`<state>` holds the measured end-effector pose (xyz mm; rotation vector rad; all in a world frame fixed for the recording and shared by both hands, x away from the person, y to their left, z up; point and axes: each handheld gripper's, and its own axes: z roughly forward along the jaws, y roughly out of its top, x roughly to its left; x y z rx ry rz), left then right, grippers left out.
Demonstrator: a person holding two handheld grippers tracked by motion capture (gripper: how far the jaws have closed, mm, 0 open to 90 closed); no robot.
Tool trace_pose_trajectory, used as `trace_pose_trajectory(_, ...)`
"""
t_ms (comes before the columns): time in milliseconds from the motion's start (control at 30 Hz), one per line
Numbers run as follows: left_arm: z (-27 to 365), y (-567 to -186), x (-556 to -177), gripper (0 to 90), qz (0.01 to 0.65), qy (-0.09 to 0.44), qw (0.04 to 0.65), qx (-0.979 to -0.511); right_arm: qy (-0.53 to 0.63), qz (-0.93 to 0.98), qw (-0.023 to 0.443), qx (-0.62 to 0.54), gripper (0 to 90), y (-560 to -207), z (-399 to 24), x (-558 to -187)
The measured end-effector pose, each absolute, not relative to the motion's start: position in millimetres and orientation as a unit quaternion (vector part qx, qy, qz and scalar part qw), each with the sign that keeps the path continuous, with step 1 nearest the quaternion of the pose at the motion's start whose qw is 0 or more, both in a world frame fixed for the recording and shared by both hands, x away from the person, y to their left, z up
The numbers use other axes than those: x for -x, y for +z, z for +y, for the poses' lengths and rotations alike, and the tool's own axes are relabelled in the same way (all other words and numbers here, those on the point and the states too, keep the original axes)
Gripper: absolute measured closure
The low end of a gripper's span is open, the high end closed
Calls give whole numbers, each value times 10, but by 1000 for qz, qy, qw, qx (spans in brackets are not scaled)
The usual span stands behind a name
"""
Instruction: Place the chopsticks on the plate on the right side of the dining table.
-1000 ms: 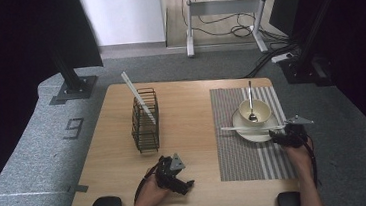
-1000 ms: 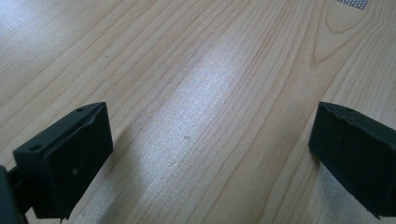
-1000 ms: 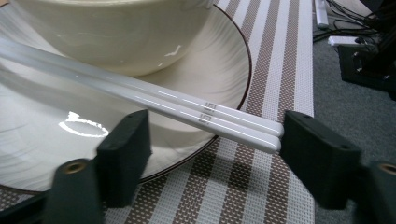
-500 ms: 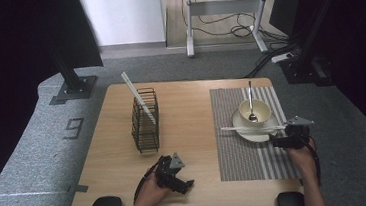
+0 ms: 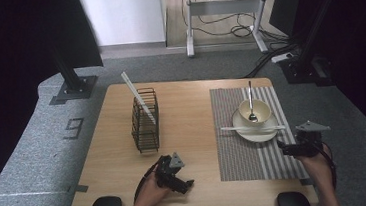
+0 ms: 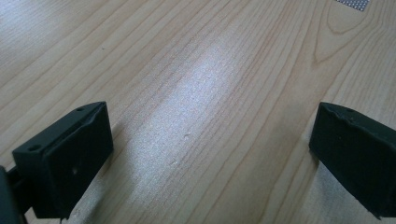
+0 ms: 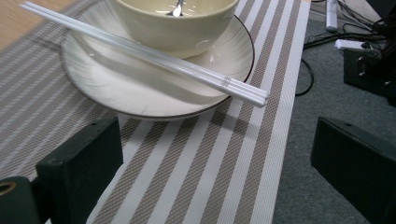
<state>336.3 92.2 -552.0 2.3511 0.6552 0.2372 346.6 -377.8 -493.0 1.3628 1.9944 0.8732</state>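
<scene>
Striped weave runs under my right tongs [image 7: 215, 154], and the placemat [image 5: 240, 153] ends just past them — its right edge falls straight to grey floor with cables. These tongs have just been opening; the jaws now stand wide with nothing between them, hanging near the table's right front corner. Just ahead, the white chopsticks [image 7: 144, 53] lie as a pair across the cream plate [image 7: 102, 88], resting on its rim at both sides and pressed close against the bowl [image 7: 177, 23]. Their near ends jut out beyond the plate's dark-lined rim, over the mat. They are slim, pale and glossy, with a small ridged band near the end. A spoon [image 5: 251, 104] stands in the bowl.

My left tongs [image 6: 210, 154] are spread too, empty, low over bare wood near the front edge of the table [image 5: 187, 117] — plenty of free board around them. The wire rack [image 5: 145, 120] stands well apart on the left half, one more white chopstick [image 5: 138, 98] leaning out of it.
</scene>
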Motion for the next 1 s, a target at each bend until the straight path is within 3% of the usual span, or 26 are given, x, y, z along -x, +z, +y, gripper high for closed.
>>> trace_pose_trajectory(567,923,-5519,-3364,0,251,91,337,-903,343,756,244,-501,28,-4584,-3329,-2942)
trace_pose_trajectory(800,923,-5519,-3364,0,251,91,337,-903,357,785,224,-455,28,-4601,-2857,-3005)
trace_pose_trajectory(1000,923,-5519,-3364,0,251,91,337,-903,360,807,194,-425,0,-4911,-2544,-3251)
